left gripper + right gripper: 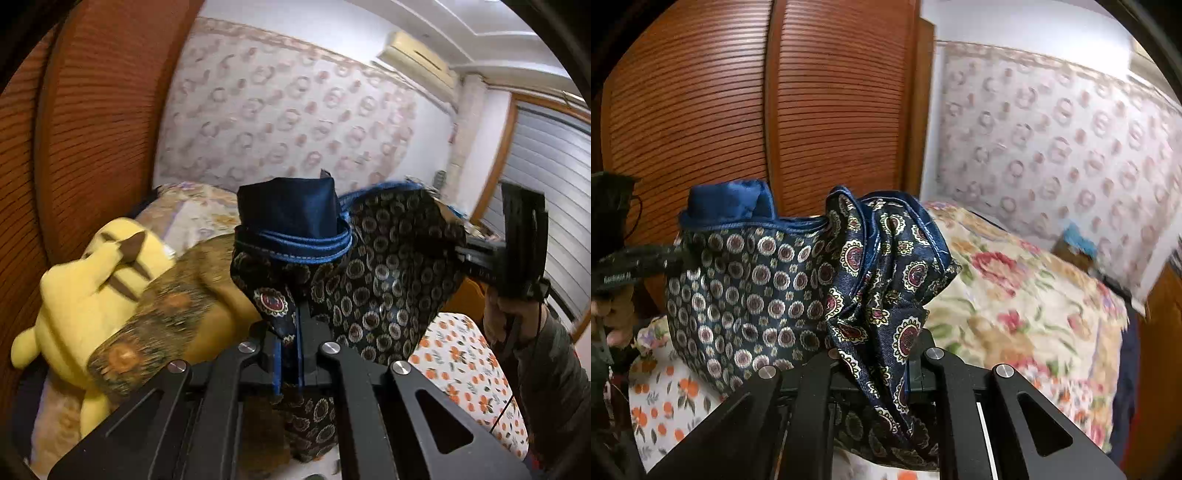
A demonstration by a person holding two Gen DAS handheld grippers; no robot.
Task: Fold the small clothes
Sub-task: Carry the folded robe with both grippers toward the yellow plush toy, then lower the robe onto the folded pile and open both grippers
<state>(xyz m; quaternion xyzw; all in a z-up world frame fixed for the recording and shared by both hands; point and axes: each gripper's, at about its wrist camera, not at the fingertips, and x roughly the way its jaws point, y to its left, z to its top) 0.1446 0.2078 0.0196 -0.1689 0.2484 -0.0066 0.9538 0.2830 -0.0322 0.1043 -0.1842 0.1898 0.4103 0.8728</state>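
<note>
Here the patterned garment (384,266), dark navy with small medallions and a blue-trimmed waistband, hangs in the air above the orange-flowered sheet (465,365), stretched between the two tools. The left gripper (290,354) is clamped on one bunched edge of the cloth, its fingers pressed together with fabric spilling over and below them. The right gripper (875,369) is likewise clenched on the opposite edge, folds of the print draping across its fingers. Holding both ends up this way probably lets the piece fall open and straighten, so that it can be laid flat on the sheet for folding; that is a judgement from how it hangs, since no fold is yet made.

A yellow plush toy (92,280) lies to the left of the garment, beside a brown patterned cloth (162,317), and a floral quilt (1027,295) is heaped behind it near the slatted wooden door (701,103).

Much is hidden: the fingertips of both tools are buried in fabric, the lower hem falls out of view behind the gripper bodies, and motion blur smears the quilt and toy. What kind of garment it is cannot be told with certainty.
</note>
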